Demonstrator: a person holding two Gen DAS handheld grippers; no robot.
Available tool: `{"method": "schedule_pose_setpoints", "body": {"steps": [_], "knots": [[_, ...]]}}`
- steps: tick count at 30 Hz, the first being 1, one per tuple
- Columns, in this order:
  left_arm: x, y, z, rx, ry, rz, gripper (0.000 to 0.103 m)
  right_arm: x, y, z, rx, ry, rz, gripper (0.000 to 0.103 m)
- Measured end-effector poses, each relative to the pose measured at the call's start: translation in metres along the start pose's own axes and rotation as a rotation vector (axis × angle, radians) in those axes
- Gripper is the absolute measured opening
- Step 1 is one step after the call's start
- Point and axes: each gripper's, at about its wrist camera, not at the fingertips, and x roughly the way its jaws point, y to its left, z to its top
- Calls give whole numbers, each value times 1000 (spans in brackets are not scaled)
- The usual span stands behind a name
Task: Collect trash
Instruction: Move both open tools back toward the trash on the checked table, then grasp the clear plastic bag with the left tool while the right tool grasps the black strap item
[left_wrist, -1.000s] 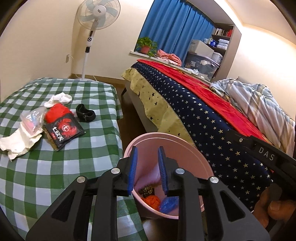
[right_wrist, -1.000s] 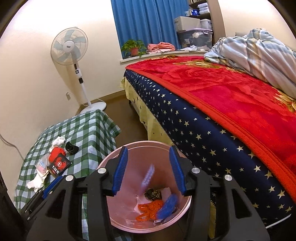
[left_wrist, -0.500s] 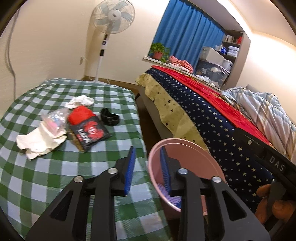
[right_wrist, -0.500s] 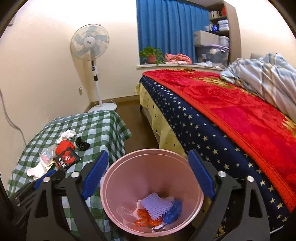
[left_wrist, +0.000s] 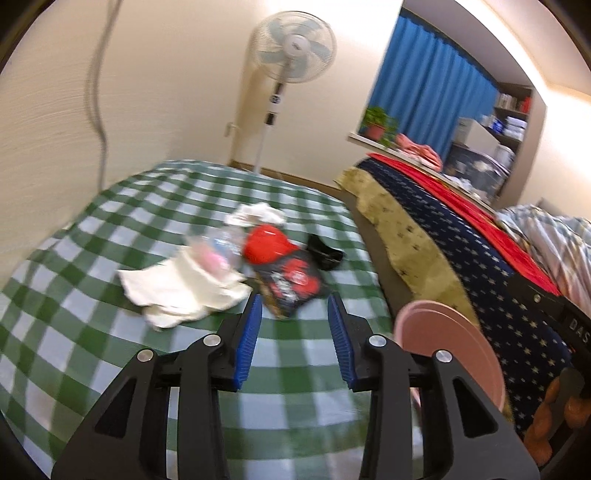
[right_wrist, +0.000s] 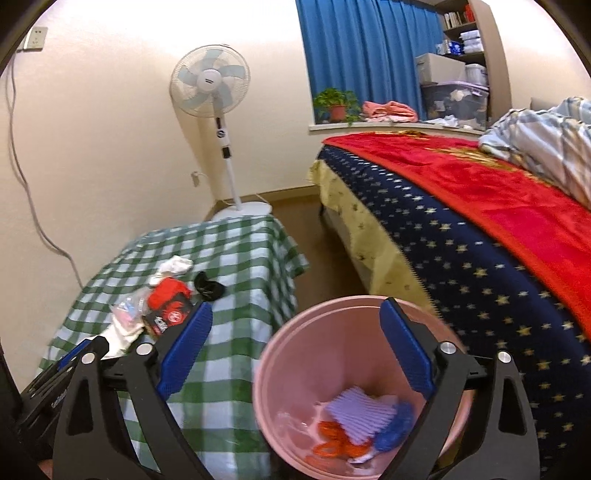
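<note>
Trash lies on the green checked table (left_wrist: 110, 332): a crumpled white tissue (left_wrist: 177, 291), a clear plastic bag (left_wrist: 218, 251), a red and black snack packet (left_wrist: 291, 277), a black piece (left_wrist: 325, 254) and a white wad (left_wrist: 258, 216). My left gripper (left_wrist: 295, 332) is open and empty, just short of the snack packet. A pink bin (right_wrist: 354, 391) stands between table and bed, holding purple, orange and blue scraps (right_wrist: 362, 424). My right gripper (right_wrist: 295, 350) is wide open and empty above the bin's rim. The snack packet also shows in the right wrist view (right_wrist: 168, 314).
A bed with a starred navy cover and red blanket (right_wrist: 480, 229) runs along the right. A standing fan (right_wrist: 218, 122) stands by the wall behind the table. The bin's rim (left_wrist: 450, 354) sits to the right of my left gripper.
My left gripper swung left from over the bin to the table and opened wider. My right gripper opened wide; a purple scrap dropped into the bin.
</note>
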Motion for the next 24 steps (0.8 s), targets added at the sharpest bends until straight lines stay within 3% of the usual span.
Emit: {"method": "schedule_pose_setpoints", "body": {"steps": [6, 24], "knots": [[7, 23, 8, -26, -38, 87, 37, 25, 16, -6, 17, 44, 71, 55], [55, 52, 25, -97, -43, 181, 37, 96, 58, -10, -1, 116, 156, 53]]}}
